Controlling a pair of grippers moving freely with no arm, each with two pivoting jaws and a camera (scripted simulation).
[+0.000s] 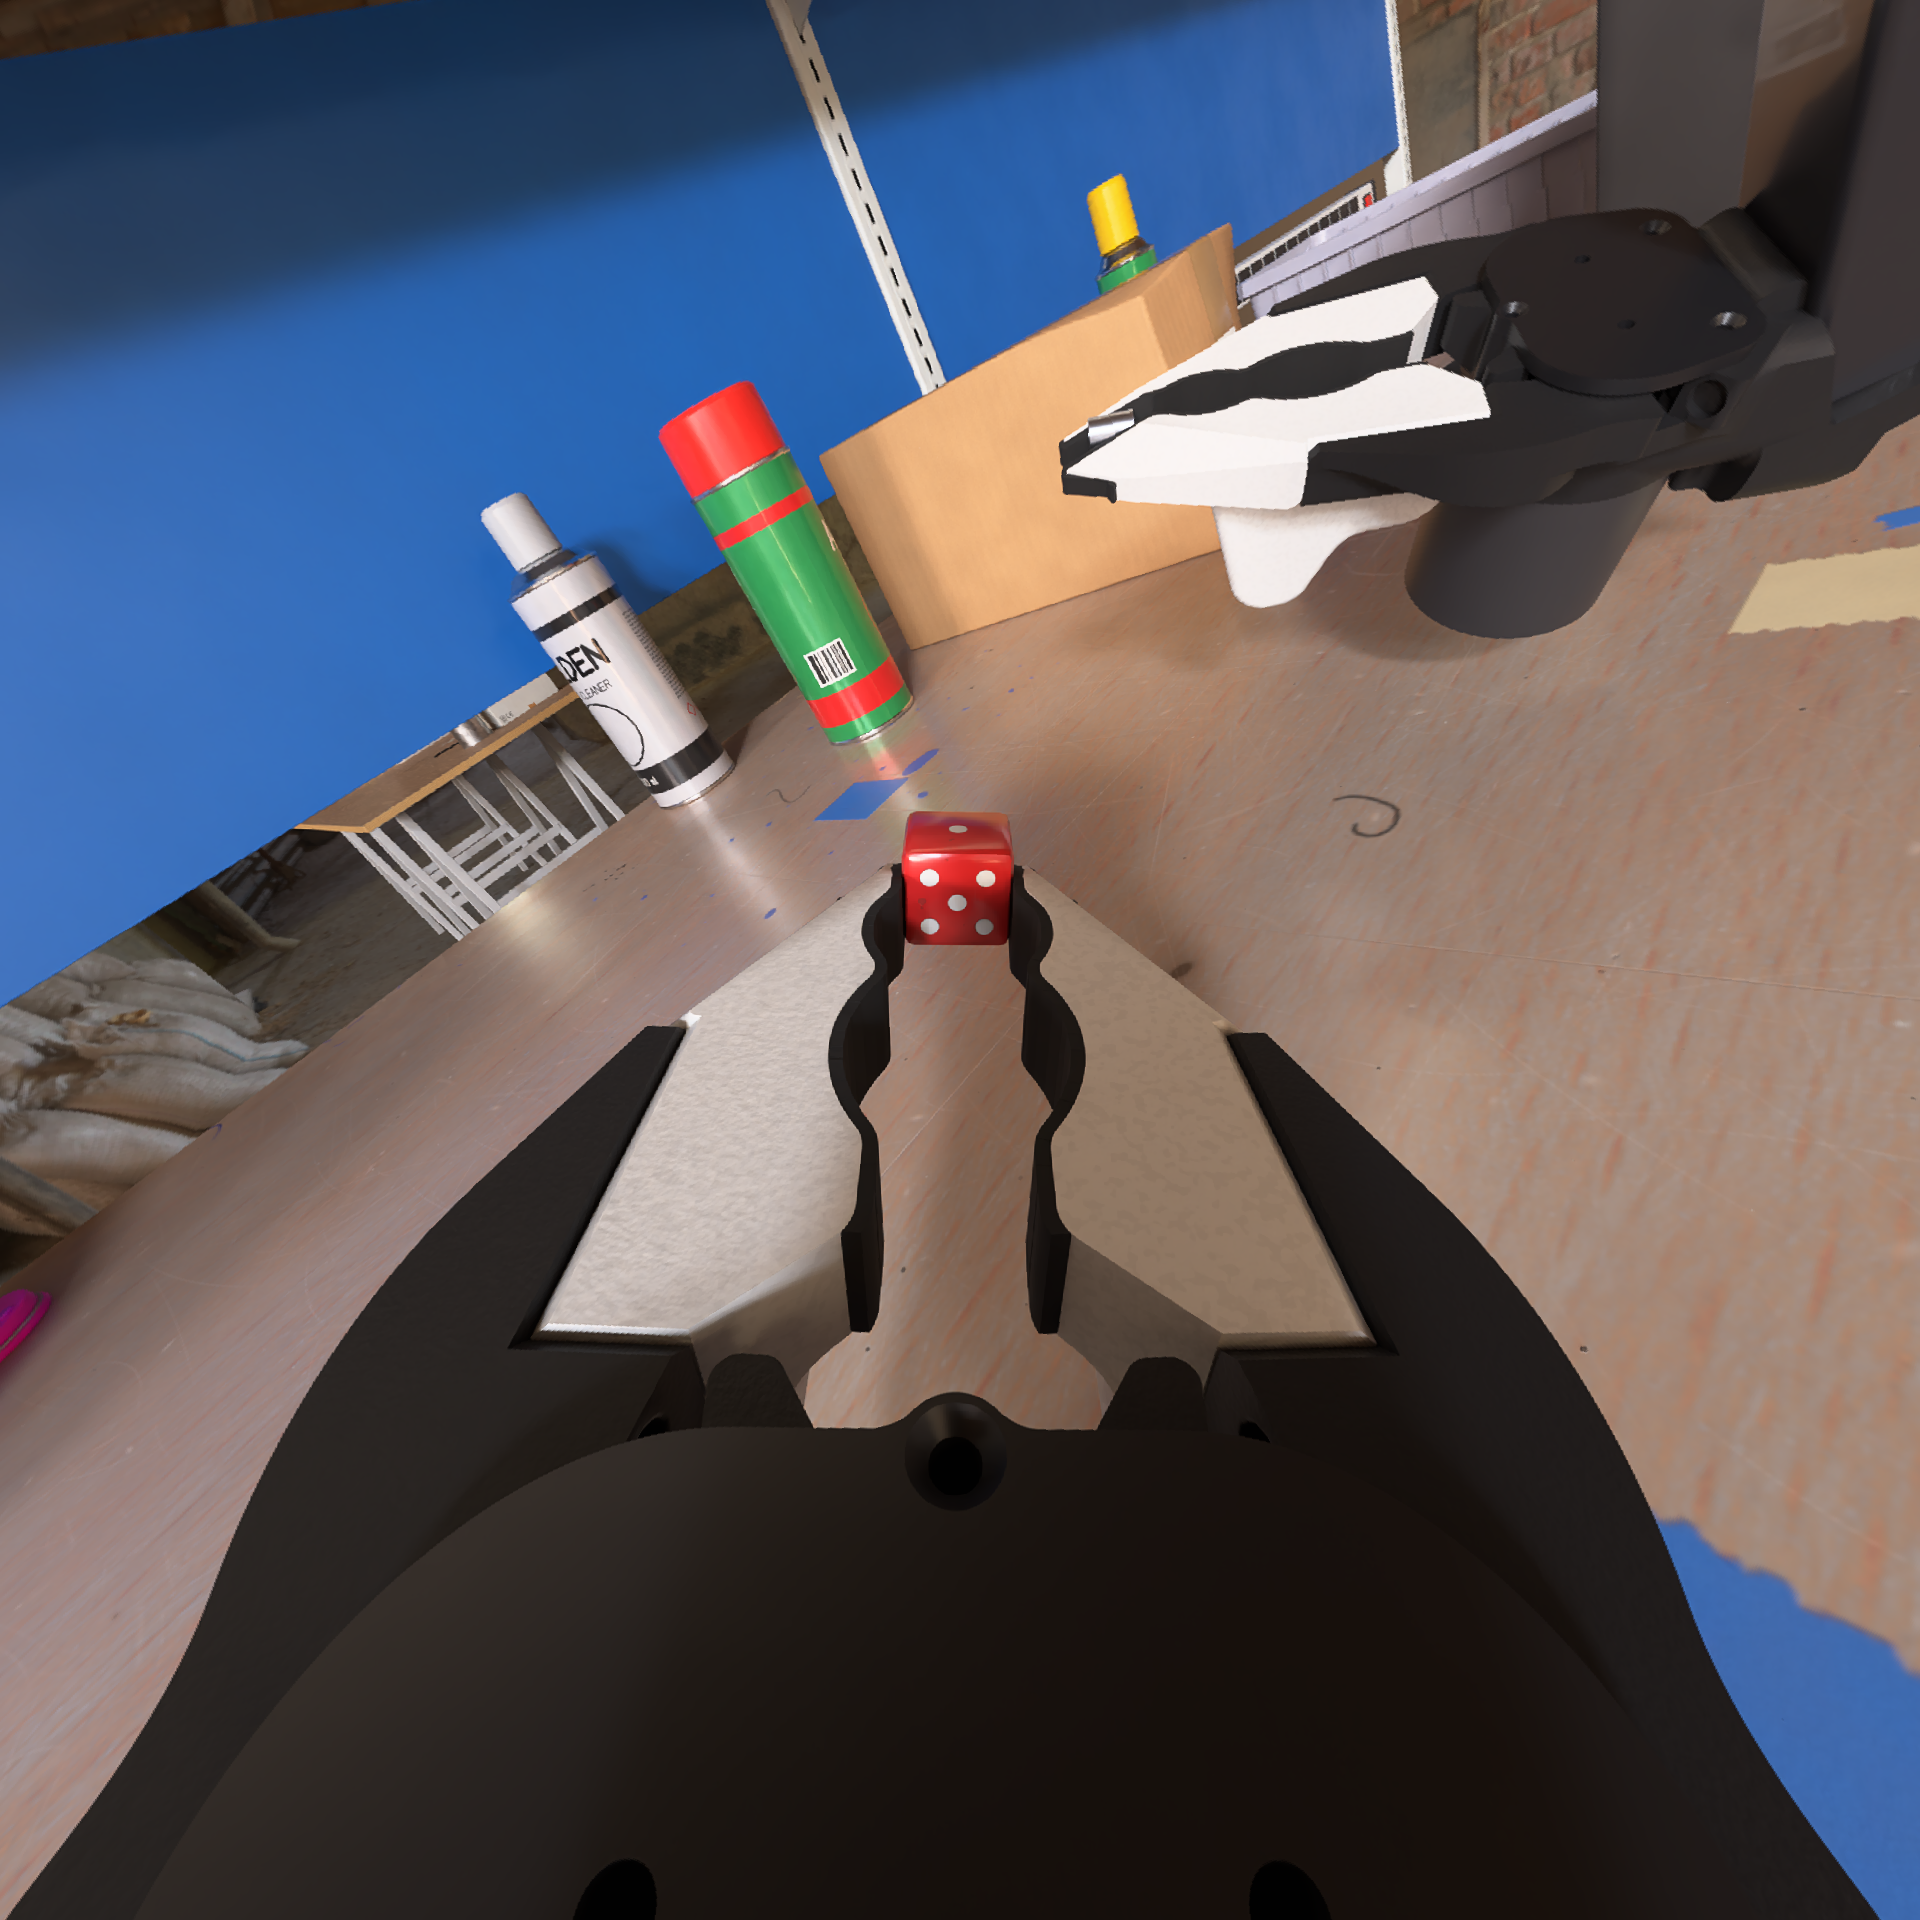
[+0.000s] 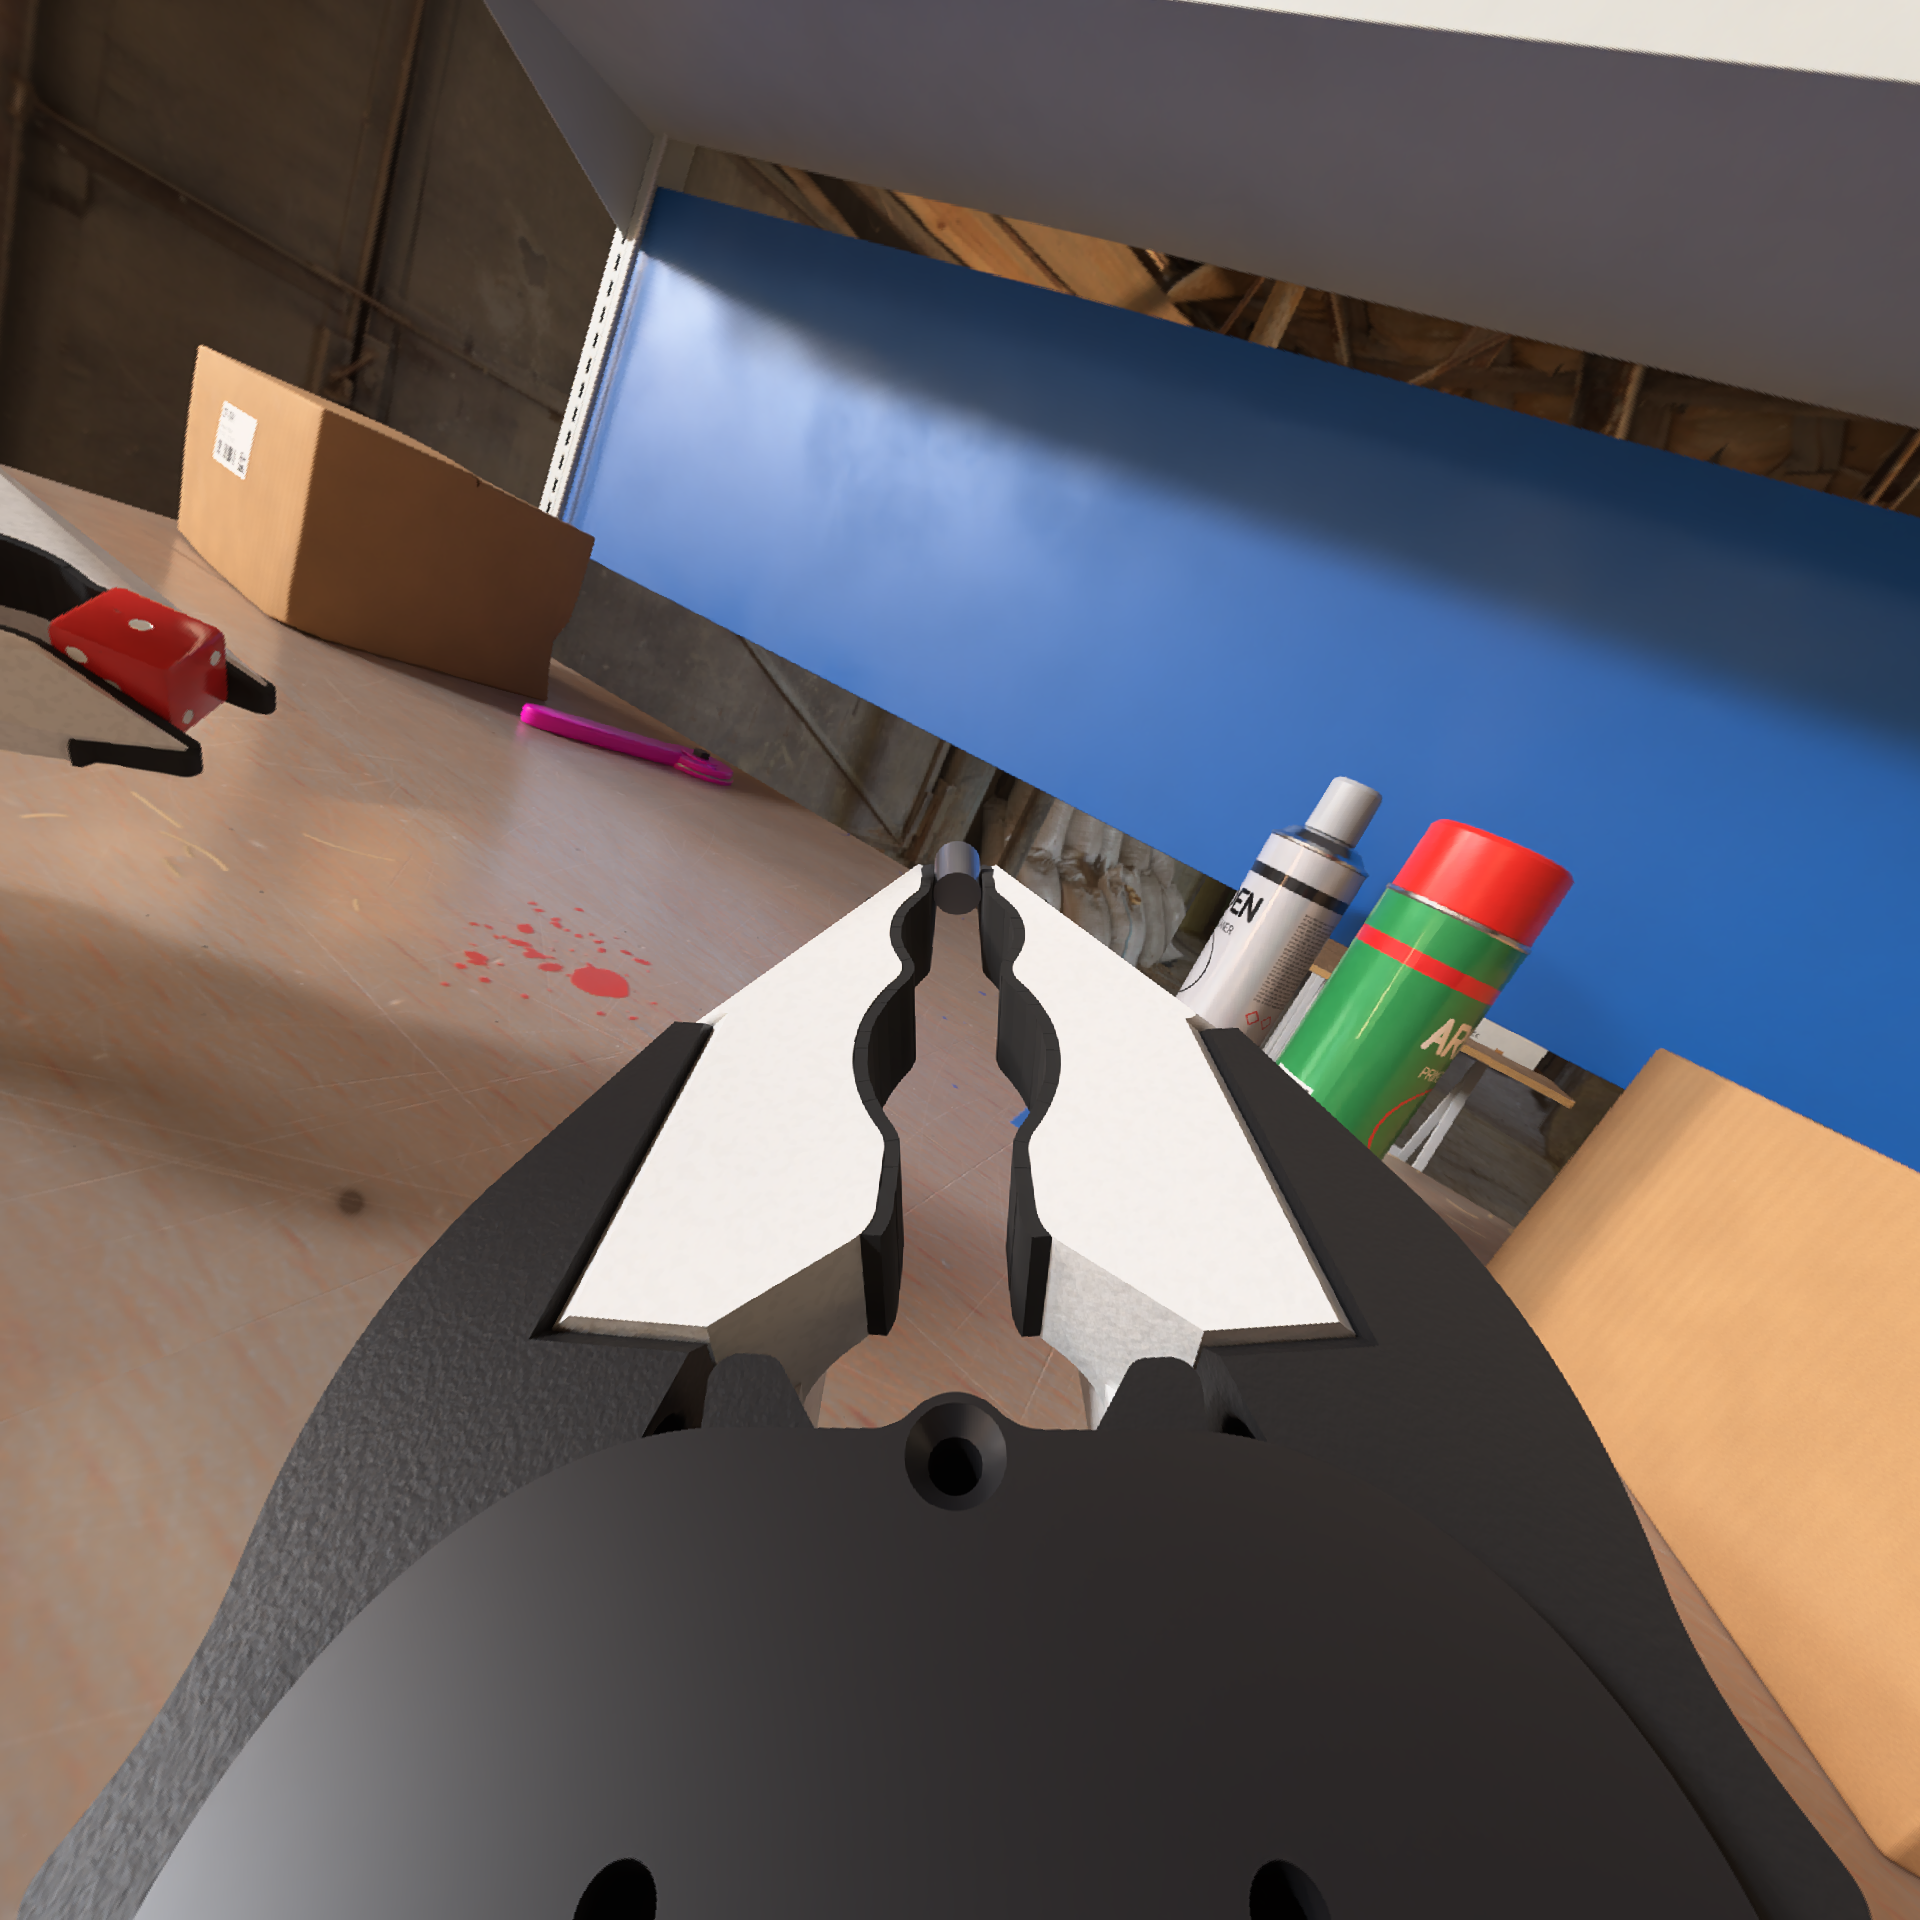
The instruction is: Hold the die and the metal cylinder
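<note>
My left gripper point(image 1: 956, 904) is shut on a red die point(image 1: 956, 881) with white pips, held at the fingertips above the wooden table. The die point(image 2: 140, 652) and the left fingertips also show at the far left of the right wrist view. My right gripper point(image 2: 956, 896) is shut on a small grey metal cylinder point(image 2: 957, 879), pinched at the very tips and lifted off the table. In the left wrist view the right gripper point(image 1: 1091, 457) hovers at the upper right, with the cylinder point(image 1: 1110, 421) showing as a small silver end between its tips.
A green spray can with a red cap point(image 1: 790, 566) and a white spray can point(image 1: 608, 655) stand at the table's back edge. Cardboard boxes point(image 1: 1029, 499) point(image 2: 364, 525) sit nearby. A yellow-capped bottle point(image 1: 1117, 234) stands behind one box. A pink tool point(image 2: 623, 743) lies on the table, near a red paint splatter point(image 2: 597, 979).
</note>
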